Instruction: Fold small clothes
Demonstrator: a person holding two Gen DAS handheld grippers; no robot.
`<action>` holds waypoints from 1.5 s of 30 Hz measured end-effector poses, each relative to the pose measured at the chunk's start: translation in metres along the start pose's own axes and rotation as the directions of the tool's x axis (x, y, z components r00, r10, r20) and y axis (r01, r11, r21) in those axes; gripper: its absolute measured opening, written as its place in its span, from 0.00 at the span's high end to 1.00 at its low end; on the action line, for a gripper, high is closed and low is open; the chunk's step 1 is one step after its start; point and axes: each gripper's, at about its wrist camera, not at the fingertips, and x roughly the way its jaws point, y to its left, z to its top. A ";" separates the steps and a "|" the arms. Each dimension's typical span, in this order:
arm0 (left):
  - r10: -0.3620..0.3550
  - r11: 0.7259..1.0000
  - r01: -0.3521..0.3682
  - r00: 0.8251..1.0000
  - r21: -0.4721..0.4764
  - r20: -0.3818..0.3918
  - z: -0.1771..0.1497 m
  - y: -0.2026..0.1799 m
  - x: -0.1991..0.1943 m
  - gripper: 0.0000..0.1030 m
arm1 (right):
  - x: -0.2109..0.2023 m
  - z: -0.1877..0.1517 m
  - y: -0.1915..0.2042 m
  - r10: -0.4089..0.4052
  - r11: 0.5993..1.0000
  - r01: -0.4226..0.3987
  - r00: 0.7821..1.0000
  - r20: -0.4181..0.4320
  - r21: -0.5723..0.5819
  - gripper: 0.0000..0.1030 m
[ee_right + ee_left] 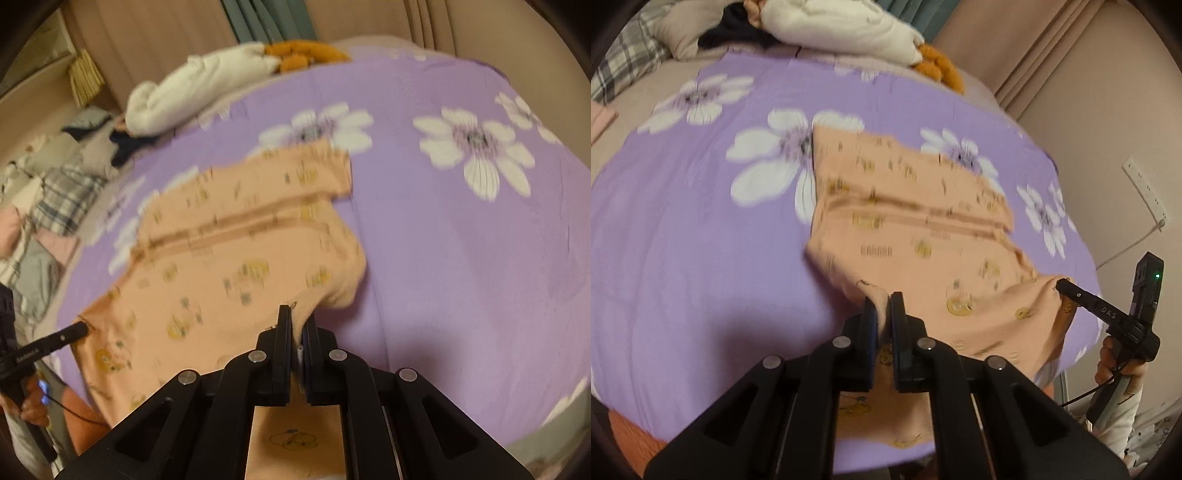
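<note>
open purple sheet around, white bundle far edge

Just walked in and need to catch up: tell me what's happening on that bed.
A person is folding a small peach printed garment on a purple flowered bedspread. The left tongs and the right tongs are each shut on a near-edge corner of it. The far part lies on the bedspread, a sleeve folded across. White bedding is piled at the far end.

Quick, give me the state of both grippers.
Left gripper: closed on the near edge of the peach garment.
Right gripper: closed on the same garment's near edge.
</note>
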 end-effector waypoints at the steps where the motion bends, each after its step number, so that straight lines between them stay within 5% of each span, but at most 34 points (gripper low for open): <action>1: 0.012 1.000 -0.012 1.000 -0.004 0.009 0.007 0.000 0.003 0.94 | 0.001 0.007 -0.001 -0.017 1.000 0.017 1.000 0.017 0.000 0.94; 7: 0.046 0.997 -0.046 0.999 -0.054 0.014 0.033 0.017 0.034 0.94 | 0.029 0.032 -0.015 -0.030 0.998 0.030 0.999 0.011 0.049 0.94; 17: 0.144 0.987 -0.150 0.984 -0.050 -0.106 0.039 0.035 0.105 0.92 | 0.090 0.030 -0.039 -0.033 0.990 0.047 0.993 -0.109 0.133 0.94; 23: 0.141 0.987 -0.149 0.984 -0.066 -0.109 0.040 0.035 0.095 0.91 | 0.078 0.029 -0.043 -0.024 0.988 0.041 0.992 -0.122 0.146 0.93; 27: 0.118 0.990 -0.124 0.989 -0.062 -0.087 0.035 0.031 0.071 0.70 | 0.057 0.027 -0.047 -0.061 0.988 0.073 0.994 -0.090 0.134 0.63; 30: 0.113 0.992 -0.116 0.992 -0.049 -0.057 0.024 0.026 0.051 0.54 | 0.039 0.020 -0.054 -0.082 0.987 0.094 0.992 -0.092 0.134 0.62; 45: 0.035 0.991 -0.055 0.988 -0.125 -0.151 -0.035 0.038 0.039 0.48 | 0.025 -0.035 -0.061 -0.032 0.988 0.057 0.984 -0.175 0.141 0.62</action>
